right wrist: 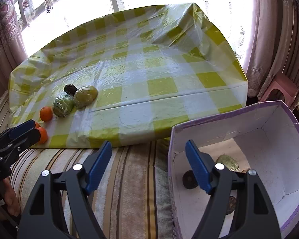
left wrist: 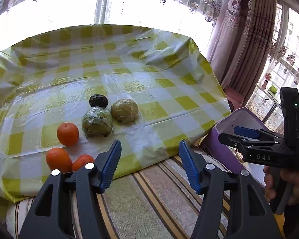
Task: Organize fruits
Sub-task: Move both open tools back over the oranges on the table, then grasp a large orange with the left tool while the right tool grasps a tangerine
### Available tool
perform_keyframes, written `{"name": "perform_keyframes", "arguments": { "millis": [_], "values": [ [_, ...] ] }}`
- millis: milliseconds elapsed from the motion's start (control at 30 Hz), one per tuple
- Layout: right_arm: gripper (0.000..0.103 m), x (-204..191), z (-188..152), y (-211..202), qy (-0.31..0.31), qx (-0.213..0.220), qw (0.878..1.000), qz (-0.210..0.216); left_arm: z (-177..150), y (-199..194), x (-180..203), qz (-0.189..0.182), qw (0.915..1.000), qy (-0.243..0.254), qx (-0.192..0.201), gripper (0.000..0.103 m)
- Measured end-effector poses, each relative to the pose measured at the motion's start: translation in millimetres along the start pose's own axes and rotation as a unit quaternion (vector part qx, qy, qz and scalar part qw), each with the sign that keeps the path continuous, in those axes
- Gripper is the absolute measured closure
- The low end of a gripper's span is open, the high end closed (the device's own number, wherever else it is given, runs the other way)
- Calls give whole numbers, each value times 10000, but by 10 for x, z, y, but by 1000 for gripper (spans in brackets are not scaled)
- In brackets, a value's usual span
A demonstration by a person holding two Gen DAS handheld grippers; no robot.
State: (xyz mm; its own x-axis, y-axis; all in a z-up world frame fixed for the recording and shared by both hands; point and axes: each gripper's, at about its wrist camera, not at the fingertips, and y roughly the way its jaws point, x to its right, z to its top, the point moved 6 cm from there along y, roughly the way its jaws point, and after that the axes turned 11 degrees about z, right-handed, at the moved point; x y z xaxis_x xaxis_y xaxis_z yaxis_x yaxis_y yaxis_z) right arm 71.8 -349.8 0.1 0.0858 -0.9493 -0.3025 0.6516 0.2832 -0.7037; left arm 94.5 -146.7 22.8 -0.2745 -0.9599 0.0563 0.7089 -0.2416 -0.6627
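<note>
Both of your grippers hang empty: your left gripper [left wrist: 150, 149] has its jaws spread with nothing between them, and your right gripper [right wrist: 148, 153] is spread wider, also bare, poised at the near wall of the box [right wrist: 273, 123].

Start with the biggest thing, the checked tablecloth [left wrist: 149, 69]: most of it is bare, with the fruit gathered at its near left corner. Next in size, the purple box with the white inside sits off the cloth's near right corner on the striped cover [right wrist: 125, 179]. It already holds some fruit: a pale green wrapped one [right wrist: 229, 162] and a dark round one [right wrist: 187, 179] show behind your right finger, and there may be another lower down, though the finger hides too much to be sure.

So you look partway through. Left on the cloth are two wrapped green fruits [left wrist: 97, 122] and [left wrist: 124, 110], nearly touching, a small dark fruit [left wrist: 98, 100] just behind them, and three oranges: one [left wrist: 67, 133] beside the wrapped pair, two [left wrist: 58, 159] and [left wrist: 82, 161] right by your left finger. Those nearest oranges seem your easiest next pick.
</note>
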Motion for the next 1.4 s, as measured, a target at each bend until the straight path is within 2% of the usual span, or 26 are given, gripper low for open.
{"name": "perform_keyframes", "arguments": {
  "millis": [233, 367, 467, 700, 767, 1000, 1300, 1333, 1400],
  "values": [
    [27, -625, -57, 236, -316, -108, 9981, 524, -103, -133, -831, 382, 9955, -862, 14, 44],
    [27, -953, -115, 381, -523, -211, 9953, 789, -198, -101, -1160, 468, 9916, -1198, -137, 44],
    [27, -1179, -163, 496, -691, -326, 9924, 961, -255, -19, -1329, 375, 9876, -1494, -289, 45],
    [27, -1594, -215, 711, -1071, -523, 9852, 1228, -301, 147, -1404, -70, 9829, -1766, -513, 47],
    [27, -1699, -222, 771, -1217, -570, 9830, 1248, -295, 190, -1410, -199, 9814, -1825, -568, 51],
    [28, -1932, -197, 933, -1504, -720, 9765, 1365, -294, 313, -1425, -499, 9772, -1944, -699, 53],
    [40, -2145, -158, 1135, -1791, -906, 9689, 1447, -310, 435, -1426, -769, 9725, -2026, -853, 54],
    [42, -2156, -157, 1151, -1805, -924, 9684, 1454, -314, 452, -1431, -798, 9716, -2046, -877, 58],
    [48, -2177, -156, 1191, -1819, -979, 9672, 1476, -326, 474, -1436, -854, 9704, -2070, -904, 61]
  ]
}}
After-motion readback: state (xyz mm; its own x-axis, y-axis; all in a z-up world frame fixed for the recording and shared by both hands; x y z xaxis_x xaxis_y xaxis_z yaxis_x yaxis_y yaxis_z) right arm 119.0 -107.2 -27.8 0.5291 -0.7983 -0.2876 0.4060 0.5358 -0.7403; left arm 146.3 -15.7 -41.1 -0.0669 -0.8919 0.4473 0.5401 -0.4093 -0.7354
